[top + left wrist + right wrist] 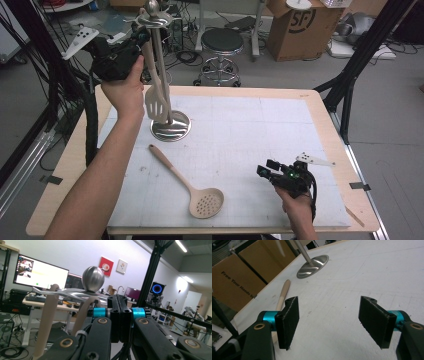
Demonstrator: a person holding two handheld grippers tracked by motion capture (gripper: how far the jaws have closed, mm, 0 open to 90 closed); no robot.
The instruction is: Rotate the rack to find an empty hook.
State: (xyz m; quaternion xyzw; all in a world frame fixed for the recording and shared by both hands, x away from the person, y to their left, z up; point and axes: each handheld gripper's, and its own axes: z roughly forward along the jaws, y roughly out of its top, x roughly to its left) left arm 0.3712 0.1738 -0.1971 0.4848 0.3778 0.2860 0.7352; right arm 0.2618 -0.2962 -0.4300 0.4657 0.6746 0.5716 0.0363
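Steel utensil stand (170,127) on the white table mat (260,145), left gripper (134,41) raised to the top of it

Beige slotted turner (158,102) hangs from the stand's top ring, its blade low against the post above the round base; in the left gripper view the handle (47,320) rises just left of the jaws, which are pressed together pad to pad with nothing between them, directly under the stand's ball knob (93,278). Beige skimmer spoon (192,187) lies flat on the mat in front of the base, apart from it, perforated bowl towards the person. Right gripper (265,167) rests low over the mat at the near right, well apart from the spoon, jaws spread wide and empty; its own view shows bare mat between the pads (288,322), with the spoon's handle end and the stand's base beyond
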